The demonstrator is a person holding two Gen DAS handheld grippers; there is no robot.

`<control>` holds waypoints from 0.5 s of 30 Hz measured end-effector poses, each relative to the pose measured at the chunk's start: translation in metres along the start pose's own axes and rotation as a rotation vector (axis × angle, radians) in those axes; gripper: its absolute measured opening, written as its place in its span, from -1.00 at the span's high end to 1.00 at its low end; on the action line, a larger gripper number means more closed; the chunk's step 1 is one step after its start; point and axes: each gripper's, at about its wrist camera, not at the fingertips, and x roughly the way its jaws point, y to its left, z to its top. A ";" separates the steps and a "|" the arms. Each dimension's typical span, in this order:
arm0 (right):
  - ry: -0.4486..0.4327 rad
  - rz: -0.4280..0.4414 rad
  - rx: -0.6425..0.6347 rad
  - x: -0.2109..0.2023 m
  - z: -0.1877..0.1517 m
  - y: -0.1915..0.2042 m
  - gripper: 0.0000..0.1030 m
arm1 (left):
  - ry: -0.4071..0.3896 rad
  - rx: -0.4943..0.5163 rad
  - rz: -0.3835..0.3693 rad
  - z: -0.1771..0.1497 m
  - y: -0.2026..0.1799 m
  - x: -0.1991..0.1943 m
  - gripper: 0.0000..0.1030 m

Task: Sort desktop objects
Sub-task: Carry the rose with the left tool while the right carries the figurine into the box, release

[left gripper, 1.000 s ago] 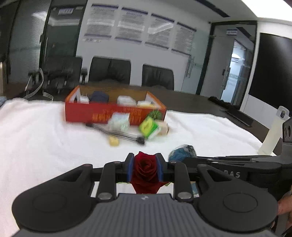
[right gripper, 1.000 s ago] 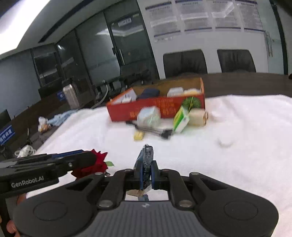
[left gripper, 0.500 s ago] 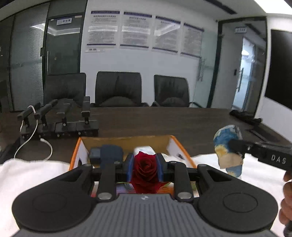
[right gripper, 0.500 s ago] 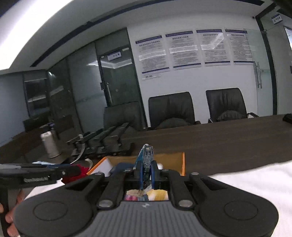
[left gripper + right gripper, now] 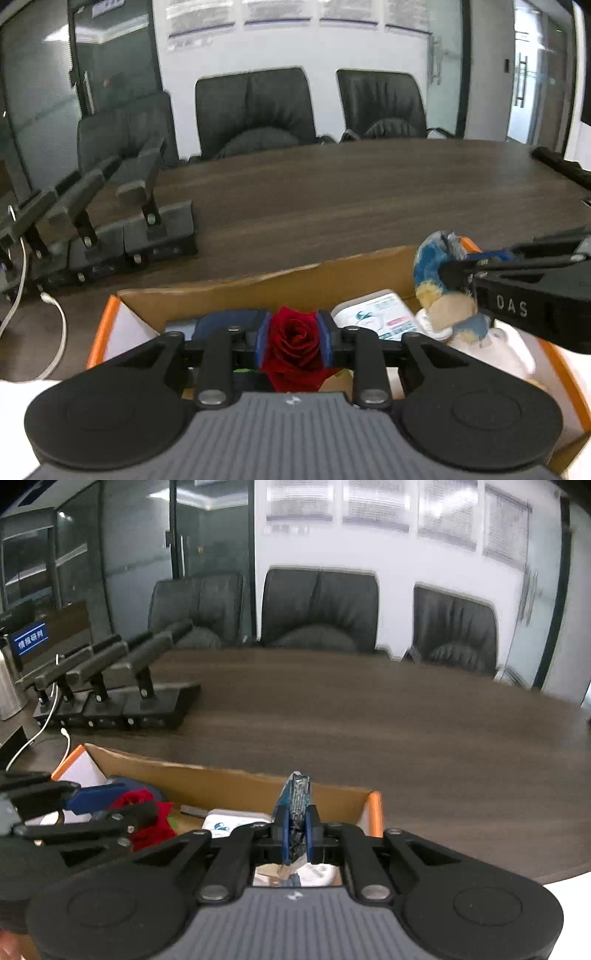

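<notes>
A: What has changed since a second ago?

B: Both grippers were low over the white cloth then, with the box far ahead. Now they hang over the open cardboard box [image 5: 258, 291], and the cloth shows only at the frame corners.

A: Start with the big things.

B: A long dark wooden table [image 5: 369, 192] fills the middle of both views. 3 black leather chairs [image 5: 319, 609] stand along its far side. At the left sits a row of black desk microphones [image 5: 110, 221] on blocky bases, with a white cable [image 5: 55, 332] running beside them.

A: And the box?

B: Brown inside, orange outside. It lies just beside the microphone bases and holds a white packet with print [image 5: 376, 314], a dark blue item and some white things I cannot name.

A: The left gripper?

B: The left gripper [image 5: 294, 339] has the red rose [image 5: 294, 343] between its blue pads, over the box's left half. Its jaws have just been widening, yet the pads look to be touching the bloom on both sides.

A: The right one?

B: The right gripper [image 5: 297, 827] is pinched narrow on a small blue and tan soft toy [image 5: 439, 288], held above the right end of the box. In its own view the toy shows as a thin blue edge between the pads.
</notes>
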 end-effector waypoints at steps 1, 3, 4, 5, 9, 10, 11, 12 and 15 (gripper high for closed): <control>0.027 0.014 0.005 0.009 -0.001 0.000 0.82 | 0.012 -0.019 0.004 0.000 0.001 0.005 0.00; 0.060 -0.024 -0.017 0.022 -0.007 0.000 0.69 | 0.025 -0.057 -0.006 -0.004 0.007 0.011 -0.20; 0.064 -0.075 -0.040 0.027 -0.010 0.003 0.66 | 0.021 -0.053 -0.017 -0.004 0.007 0.011 -0.25; 0.070 -0.113 -0.062 0.030 -0.013 0.005 0.63 | 0.016 -0.053 -0.024 -0.005 0.008 0.009 -0.31; 0.083 -0.143 -0.072 0.025 -0.017 0.005 0.33 | -0.007 -0.055 -0.016 -0.004 0.010 -0.009 -0.67; 0.074 -0.137 -0.061 0.018 -0.015 0.004 0.22 | -0.005 -0.059 -0.013 -0.002 0.010 -0.014 -0.67; 0.062 -0.133 -0.047 0.009 -0.013 0.003 0.17 | 0.001 -0.071 -0.005 0.001 0.011 -0.020 -0.67; 0.051 -0.126 -0.037 -0.001 -0.010 0.003 0.07 | 0.010 -0.087 0.001 0.004 0.013 -0.025 -0.68; 0.046 -0.097 -0.031 -0.031 -0.005 0.007 -0.05 | 0.061 -0.138 0.018 0.010 0.019 -0.051 -0.78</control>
